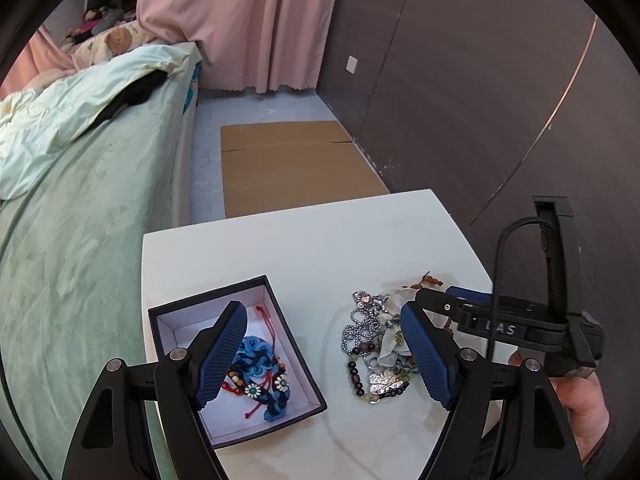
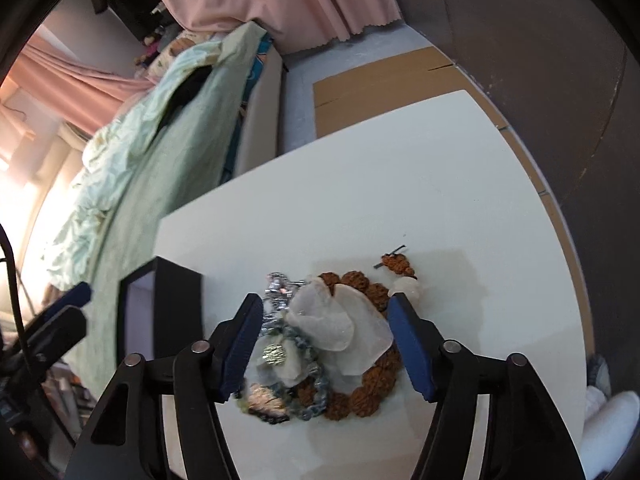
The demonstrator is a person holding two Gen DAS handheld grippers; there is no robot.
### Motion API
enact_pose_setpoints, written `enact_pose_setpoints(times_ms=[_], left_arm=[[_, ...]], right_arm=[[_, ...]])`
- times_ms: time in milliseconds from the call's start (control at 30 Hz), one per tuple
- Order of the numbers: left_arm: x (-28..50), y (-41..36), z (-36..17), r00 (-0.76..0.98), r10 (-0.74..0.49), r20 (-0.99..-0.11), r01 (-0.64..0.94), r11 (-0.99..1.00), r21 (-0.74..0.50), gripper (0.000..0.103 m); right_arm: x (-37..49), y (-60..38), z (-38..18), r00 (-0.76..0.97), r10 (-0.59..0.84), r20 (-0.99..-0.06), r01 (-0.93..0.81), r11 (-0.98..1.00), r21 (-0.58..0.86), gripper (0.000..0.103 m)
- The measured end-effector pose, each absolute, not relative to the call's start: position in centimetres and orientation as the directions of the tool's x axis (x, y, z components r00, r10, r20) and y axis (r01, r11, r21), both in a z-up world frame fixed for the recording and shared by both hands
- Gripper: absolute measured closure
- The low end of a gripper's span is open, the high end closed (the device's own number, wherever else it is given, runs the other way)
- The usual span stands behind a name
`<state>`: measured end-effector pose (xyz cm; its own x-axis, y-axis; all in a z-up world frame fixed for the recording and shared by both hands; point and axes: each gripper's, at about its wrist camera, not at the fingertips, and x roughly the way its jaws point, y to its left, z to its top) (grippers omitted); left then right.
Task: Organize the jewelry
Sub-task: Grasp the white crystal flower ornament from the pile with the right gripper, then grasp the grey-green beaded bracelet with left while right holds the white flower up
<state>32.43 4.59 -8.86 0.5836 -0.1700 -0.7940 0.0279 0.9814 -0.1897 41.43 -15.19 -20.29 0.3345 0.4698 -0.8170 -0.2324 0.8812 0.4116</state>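
- On the white table [image 1: 304, 248], a black box [image 1: 236, 360] with a white lining sits near the left edge, and a loose pile of jewelry [image 1: 380, 348] lies to its right, apart from the box.
- Inside the box lies a blue braided bracelet [image 1: 260, 368] with small flower beads and a red cord, resting on the box floor.
- The pile holds a silver bead chain [image 1: 362, 320], a string of dark and green beads [image 1: 356, 376], a silvery leaf-shaped piece [image 1: 386, 382] and a pale fabric flower [image 2: 340, 320].
- In the right wrist view a ring of rough brown beads [image 2: 372, 392] curls around the flower, its tail end lying toward the far side of the table.
- The left gripper [image 1: 324, 360] hangs above the table with its blue pads spread wide, one pad over the box and the other over the pile, holding nothing.
- The right gripper [image 2: 328, 344] is likewise spread apart, its fingers straddling the flower and the chain; whether the tips touch the table cannot be told.
- The right hand [image 1: 580, 408] grips that tool's handle at the table's right edge.
- Beyond the table lie a green-covered bed [image 1: 80, 220], a flattened cardboard sheet [image 1: 288, 168] on the floor and a pink curtain [image 1: 248, 20].
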Motion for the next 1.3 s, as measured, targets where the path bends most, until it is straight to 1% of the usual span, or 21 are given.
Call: enact_pose_setpoints(times_ms=[133,167,233,267,300,333,400,567,700,833,1100,1300], left_arm=[[32.3,4.4,-8.9,0.582,-0.173,-0.794,0.033,0.981,-0.189,0.023],[32.2,4.3,-8.9,0.582,-0.174,-0.794,0.035,0.981,-0.190,0.023],[32.1,4.2,-8.9,0.583,-0.175,-0.794,0.036,0.981,-0.190,0.023],[32.0,4.1,-8.9,0.583,-0.175,-0.794,0.037,0.981,-0.190,0.023],[31.9,4.0,-8.8,0.583,-0.176,-0.793,0.039,0.981,-0.189,0.023],[31.9,3.8,-8.8,0.583,-0.175,-0.793,0.040,0.981,-0.187,0.023],[31.6,3.6,-8.6,0.585,-0.172,-0.793,0.042,0.982,-0.182,0.023],[31.4,3.2,-8.1,0.590,-0.163,-0.791,0.048,0.985,-0.166,0.023],[31.4,2.8,-8.0,0.590,-0.170,-0.790,0.053,0.984,-0.172,0.023],[31.6,1.9,-8.1,0.591,-0.194,-0.783,0.070,0.979,-0.190,0.023],[32.2,-1.6,-9.3,0.573,-0.233,-0.786,0.135,0.973,-0.189,0.023],[32.4,-4.4,-11.1,0.529,-0.256,-0.809,0.190,0.965,-0.181,0.024]], right_arm=[[41.5,-15.0,-20.3,0.356,0.431,-0.829,-0.229,0.900,0.370,0.046],[41.5,-14.8,-20.4,0.362,0.411,-0.837,-0.232,0.909,0.346,0.048],[41.4,-14.4,-20.5,0.370,0.361,-0.856,-0.241,0.927,0.287,0.058],[41.5,-14.1,-20.8,0.355,0.359,-0.863,-0.244,0.927,0.285,0.078],[41.4,-14.1,-20.8,0.372,0.327,-0.869,-0.239,0.938,0.251,0.089],[41.4,-14.1,-20.9,0.373,0.320,-0.871,-0.237,0.940,0.243,0.091],[41.5,-14.8,-20.9,0.372,0.329,-0.868,-0.224,0.939,0.260,0.099],[41.4,-16.8,-20.2,0.363,0.421,-0.831,-0.176,0.907,0.382,0.100],[40.2,-18.6,-18.5,0.391,0.505,-0.770,-0.162,0.861,0.482,0.100],[38.4,-19.9,-16.7,0.431,0.557,-0.710,-0.168,0.823,0.543,0.100],[37.1,-22.5,-14.4,0.522,0.582,-0.624,-0.171,0.788,0.592,0.100],[37.3,-25.3,-14.5,0.561,0.569,-0.601,-0.126,0.776,0.617,0.100]])
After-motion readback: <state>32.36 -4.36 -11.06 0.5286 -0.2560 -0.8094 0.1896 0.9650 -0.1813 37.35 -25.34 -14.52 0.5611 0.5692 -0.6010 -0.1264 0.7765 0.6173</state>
